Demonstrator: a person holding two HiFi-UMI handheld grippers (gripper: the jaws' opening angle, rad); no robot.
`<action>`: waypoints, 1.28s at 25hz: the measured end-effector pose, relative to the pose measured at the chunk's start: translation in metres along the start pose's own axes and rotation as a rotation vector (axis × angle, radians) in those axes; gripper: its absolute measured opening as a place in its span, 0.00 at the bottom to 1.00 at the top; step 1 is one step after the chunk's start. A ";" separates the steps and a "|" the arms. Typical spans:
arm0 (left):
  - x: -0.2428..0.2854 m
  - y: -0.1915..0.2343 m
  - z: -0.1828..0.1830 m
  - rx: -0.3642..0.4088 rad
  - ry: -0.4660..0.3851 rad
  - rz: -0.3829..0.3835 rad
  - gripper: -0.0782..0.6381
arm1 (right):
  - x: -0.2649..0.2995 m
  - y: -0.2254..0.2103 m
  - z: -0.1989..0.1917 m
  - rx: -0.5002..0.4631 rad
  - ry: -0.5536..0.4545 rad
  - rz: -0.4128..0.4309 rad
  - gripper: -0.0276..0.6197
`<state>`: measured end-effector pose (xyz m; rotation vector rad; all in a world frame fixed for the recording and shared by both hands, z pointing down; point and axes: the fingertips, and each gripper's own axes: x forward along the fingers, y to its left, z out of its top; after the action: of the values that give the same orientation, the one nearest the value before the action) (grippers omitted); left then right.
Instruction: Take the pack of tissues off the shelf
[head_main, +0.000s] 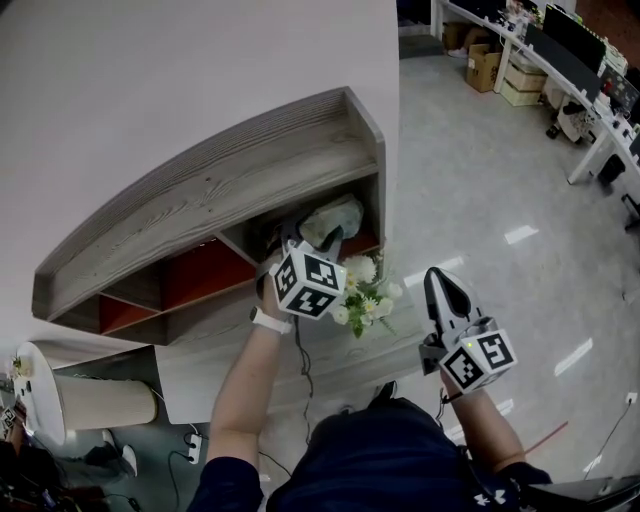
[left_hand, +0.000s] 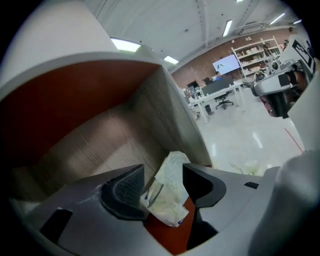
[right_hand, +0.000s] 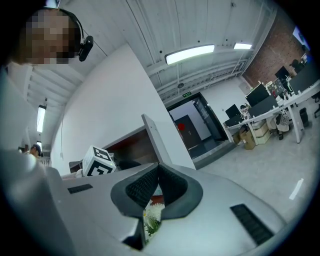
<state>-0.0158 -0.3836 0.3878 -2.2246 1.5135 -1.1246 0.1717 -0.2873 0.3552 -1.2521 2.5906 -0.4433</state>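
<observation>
Jaws of left gripper (left_hand: 163, 170) stand apart, straddling the pack of tissues (left_hand: 169, 197) in the right-end compartment of the shelf (head_main: 200, 190). Pads not pressing, likely lined up to close. Right gripper (right_hand: 159, 169) closed on nothing, held clear near the flowers (head_main: 362, 290).

I work with 2 grippers of the same make: the left gripper (left_hand: 162, 187) and the right gripper (head_main: 441, 285) each have a smooth light-grey shell and 2 black jaws whose pads (left_hand: 125, 187) carry a fine grid. Each has also a white cube (head_main: 308, 281) with black square markers. A thin black cable (head_main: 297, 345) hangs below the left one, a white band (head_main: 270, 320) sits on that wrist, and the person wears a dark navy short-sleeved shirt (head_main: 390, 450) with a small white logo (head_main: 483, 497).
</observation>
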 end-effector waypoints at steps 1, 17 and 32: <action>0.007 0.000 -0.002 0.022 0.027 -0.022 0.46 | 0.001 -0.002 0.001 0.004 -0.002 0.001 0.06; 0.059 -0.013 -0.034 0.423 0.362 -0.263 0.30 | -0.005 -0.017 -0.005 0.089 -0.012 -0.034 0.06; 0.041 -0.011 -0.028 0.558 0.292 -0.089 0.13 | -0.015 -0.006 -0.008 0.105 -0.017 -0.059 0.06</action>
<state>-0.0206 -0.4077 0.4323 -1.8124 1.0147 -1.7095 0.1827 -0.2782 0.3659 -1.2928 2.4868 -0.5697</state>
